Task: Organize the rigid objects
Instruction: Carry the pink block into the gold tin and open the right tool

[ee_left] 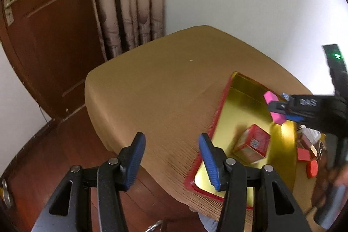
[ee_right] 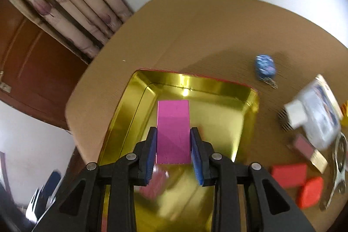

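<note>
Right wrist: blurred, maybe 2 red blocks (ee_right: 289, 174) beside gold tray (ee_right: 250, 99).

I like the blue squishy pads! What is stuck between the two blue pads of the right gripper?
A pink block, pinched by the right gripper above the gold tray. The right wrist view shows it best.

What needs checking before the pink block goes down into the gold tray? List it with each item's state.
1. Right gripper clamped on pink block: ok.
2. Block over gold tray: ok.
3. Tray floor ahead of the block bare: ok.
4. Red box in the tray clear of the drop spot: cannot tell.
5. Left gripper open, holding nothing, away from the block: ok.
6. Loose items, such as the red block, outside the tray: ok.
</note>
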A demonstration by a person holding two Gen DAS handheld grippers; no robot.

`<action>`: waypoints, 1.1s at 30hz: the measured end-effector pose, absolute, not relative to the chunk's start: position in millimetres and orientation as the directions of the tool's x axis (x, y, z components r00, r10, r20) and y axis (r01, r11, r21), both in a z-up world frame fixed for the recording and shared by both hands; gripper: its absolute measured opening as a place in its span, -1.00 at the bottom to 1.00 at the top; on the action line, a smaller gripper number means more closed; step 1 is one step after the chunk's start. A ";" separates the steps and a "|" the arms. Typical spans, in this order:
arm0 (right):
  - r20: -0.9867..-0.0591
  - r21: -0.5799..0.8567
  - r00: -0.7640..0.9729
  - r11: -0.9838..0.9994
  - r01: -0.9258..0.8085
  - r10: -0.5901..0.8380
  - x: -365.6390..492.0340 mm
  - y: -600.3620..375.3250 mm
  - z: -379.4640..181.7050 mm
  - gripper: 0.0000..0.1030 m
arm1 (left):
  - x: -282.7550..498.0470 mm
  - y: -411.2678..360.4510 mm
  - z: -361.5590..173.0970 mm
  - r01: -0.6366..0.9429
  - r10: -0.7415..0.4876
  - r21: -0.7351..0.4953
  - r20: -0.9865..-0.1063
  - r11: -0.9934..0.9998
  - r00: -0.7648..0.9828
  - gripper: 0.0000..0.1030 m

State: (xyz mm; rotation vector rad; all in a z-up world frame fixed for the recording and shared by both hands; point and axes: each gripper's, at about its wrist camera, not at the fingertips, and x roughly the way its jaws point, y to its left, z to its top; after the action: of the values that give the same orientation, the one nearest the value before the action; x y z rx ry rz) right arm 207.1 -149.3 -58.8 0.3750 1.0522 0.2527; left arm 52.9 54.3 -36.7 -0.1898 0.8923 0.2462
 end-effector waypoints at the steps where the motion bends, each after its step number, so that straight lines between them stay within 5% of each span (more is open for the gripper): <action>1: -0.800 0.415 0.466 0.910 -0.026 0.378 214.7 -142.5 -62.0 -0.45 | 54.9 57.5 -39.8 -0.295 0.125 -0.071 -0.794 0.953 0.596 0.02; 10: -0.815 0.429 0.438 0.903 0.019 0.378 242.1 -128.5 -83.8 -0.41 | 64.7 53.1 -52.9 -0.280 0.143 -0.028 -0.807 0.960 0.573 0.02; 11: -0.810 0.434 0.447 0.901 0.021 0.380 239.6 -129.5 -83.0 -0.26 | 65.0 51.5 -53.9 -0.276 0.149 -0.018 -0.806 0.961 0.573 0.02; 12: -0.795 0.448 0.466 0.894 0.019 0.389 235.1 -132.6 -79.6 -0.14 | 65.3 51.2 -55.3 -0.274 0.152 -0.013 -0.806 0.962 0.572 0.02; 19: -0.667 0.437 0.651 0.898 -0.052 0.362 147.0 -170.1 -46.5 -0.13 | 61.9 34.7 -54.4 -0.226 0.149 0.013 -0.791 0.974 0.593 0.02; 29: -0.694 0.011 0.704 0.977 0.215 -0.147 -44.6 -316.4 -87.2 0.01 | 29.8 -43.4 -26.8 0.061 -0.054 -0.018 -0.751 0.998 0.658 0.02; 33: -0.739 -0.007 0.636 0.947 0.321 -0.222 -79.5 -378.0 -118.6 0.01 | 23.9 -96.2 -17.3 0.251 -0.167 0.000 -0.746 0.968 0.645 0.02</action>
State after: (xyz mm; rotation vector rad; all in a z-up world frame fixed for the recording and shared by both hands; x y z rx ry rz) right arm -79.5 -378.0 -118.6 0.1291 0.8252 -0.3111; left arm 23.9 -96.2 -17.3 0.1067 0.8368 -0.2381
